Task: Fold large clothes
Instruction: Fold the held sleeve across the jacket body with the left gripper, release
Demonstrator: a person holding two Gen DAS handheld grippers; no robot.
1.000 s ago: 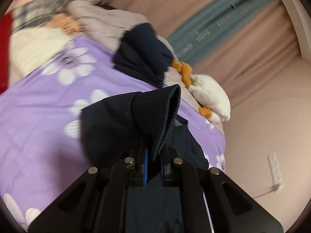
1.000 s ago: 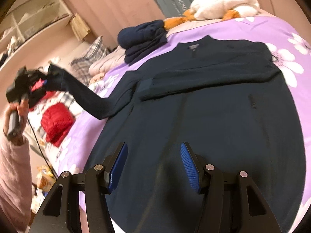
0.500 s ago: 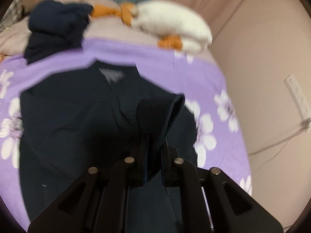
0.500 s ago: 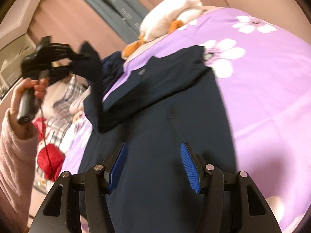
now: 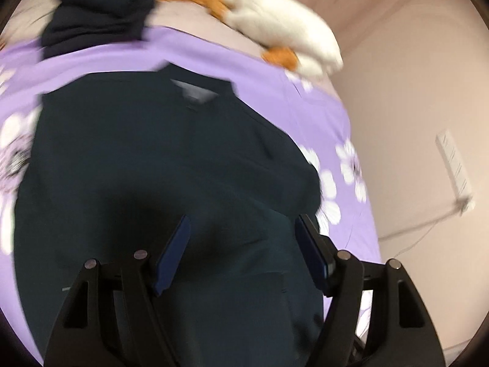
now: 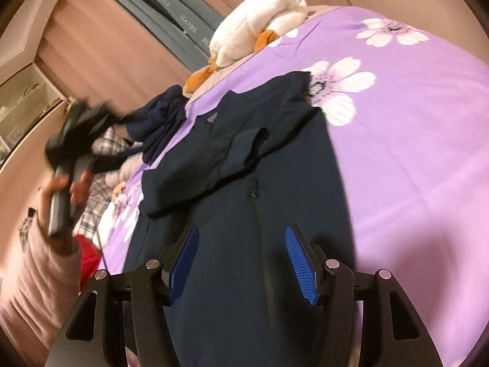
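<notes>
Duck plush [image 6: 256, 27] and folded navy pile [image 6: 159, 116] border spread jacket [image 6: 244, 214].

The left wrist view looks steeply down along its own open fingers [image 5: 183, 253] onto the navy jacket [image 5: 146, 159], close above it, facing the bed's head where a plush duck [image 5: 284, 42] lies. The right wrist view sits lower and further back near the jacket [image 6: 244, 214] hem, facing up the purple floral bedspread [image 6: 412, 153] toward the same duck [image 6: 253, 21]. Both share jacket, bedspread [image 5: 275, 91] and duck.
</notes>
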